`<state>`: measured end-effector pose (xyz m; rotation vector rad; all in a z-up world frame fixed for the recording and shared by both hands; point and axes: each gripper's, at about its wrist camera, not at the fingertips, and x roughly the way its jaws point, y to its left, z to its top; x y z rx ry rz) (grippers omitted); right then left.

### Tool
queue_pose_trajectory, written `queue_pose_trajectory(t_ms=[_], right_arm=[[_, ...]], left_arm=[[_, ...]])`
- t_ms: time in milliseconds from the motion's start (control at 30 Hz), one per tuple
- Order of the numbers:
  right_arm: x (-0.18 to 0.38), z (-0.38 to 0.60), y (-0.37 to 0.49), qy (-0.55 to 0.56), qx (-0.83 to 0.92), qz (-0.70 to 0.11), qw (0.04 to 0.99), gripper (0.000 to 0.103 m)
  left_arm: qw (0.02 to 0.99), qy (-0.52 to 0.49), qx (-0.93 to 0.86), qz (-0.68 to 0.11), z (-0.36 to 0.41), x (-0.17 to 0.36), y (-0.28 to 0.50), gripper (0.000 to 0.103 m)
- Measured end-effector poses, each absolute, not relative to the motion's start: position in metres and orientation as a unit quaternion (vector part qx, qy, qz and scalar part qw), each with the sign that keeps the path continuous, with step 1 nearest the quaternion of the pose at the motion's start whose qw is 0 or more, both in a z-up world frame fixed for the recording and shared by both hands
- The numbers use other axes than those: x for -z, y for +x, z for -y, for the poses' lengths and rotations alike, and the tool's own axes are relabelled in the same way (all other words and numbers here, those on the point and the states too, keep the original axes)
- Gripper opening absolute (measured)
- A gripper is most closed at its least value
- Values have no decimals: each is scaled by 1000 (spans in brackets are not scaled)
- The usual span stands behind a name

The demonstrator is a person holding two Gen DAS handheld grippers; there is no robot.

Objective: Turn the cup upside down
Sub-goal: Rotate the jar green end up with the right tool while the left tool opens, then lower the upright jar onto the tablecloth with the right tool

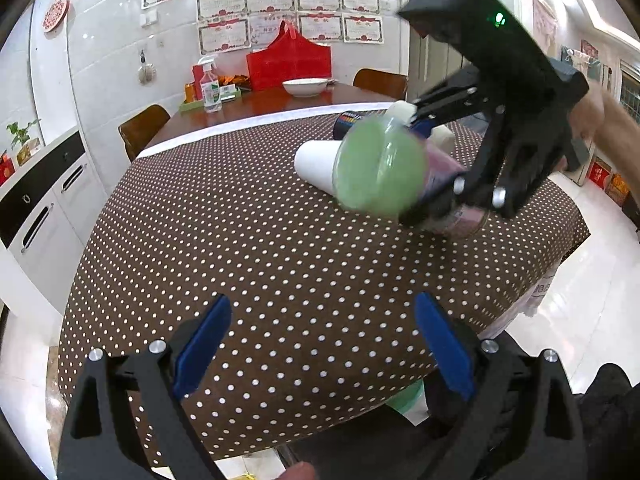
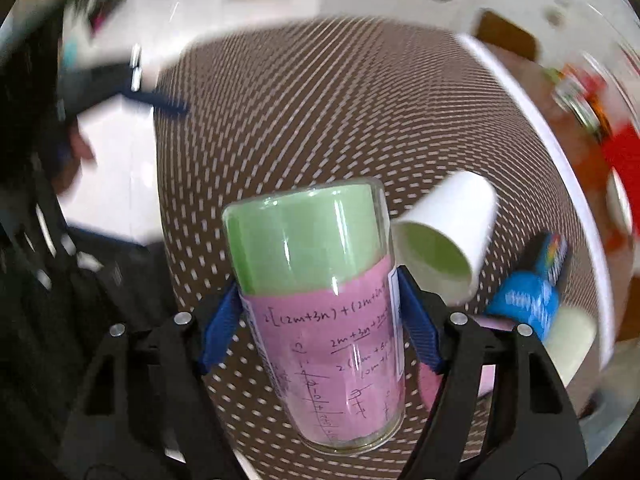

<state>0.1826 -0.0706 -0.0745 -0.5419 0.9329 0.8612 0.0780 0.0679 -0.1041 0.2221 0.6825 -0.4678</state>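
Observation:
The cup is a clear glass (image 2: 320, 304) lined with green and pink paper with handwritten maths. My right gripper (image 2: 320, 312) is shut on its sides and holds it above the table. In the left wrist view the cup (image 1: 380, 168) is tilted on its side in the air, its green end toward the camera, with the right gripper (image 1: 420, 168) clamped around it. My left gripper (image 1: 324, 344) is open and empty over the near edge of the brown dotted tablecloth (image 1: 256, 248).
A white paper cup (image 2: 444, 236) lies on its side on the cloth just beyond the glass, also seen in the left wrist view (image 1: 316, 164). A blue printed cup (image 2: 532, 292) lies further right. A white bowl (image 1: 306, 87), spray bottle (image 1: 211, 88) and red bag (image 1: 290, 62) stand on the far wooden table.

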Motion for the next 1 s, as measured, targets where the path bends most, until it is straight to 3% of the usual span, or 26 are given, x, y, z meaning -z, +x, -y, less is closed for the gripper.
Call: queue_pose_trajectory(t_ms=[233, 400, 700, 1000], right_arm=[[72, 148, 173, -13, -372, -380, 847, 71], [69, 172, 164, 77, -359, -327, 871, 71], [63, 170, 120, 78, -289, -206, 932, 71], [107, 148, 109, 20, -200, -195, 960, 72]], left_arm=[[912, 116, 237, -315, -47, 89, 71, 91], [912, 126, 238, -311, -34, 81, 69, 91], [917, 113, 228, -308, -26, 78, 65, 91], [919, 90, 220, -314, -23, 82, 71, 91]])
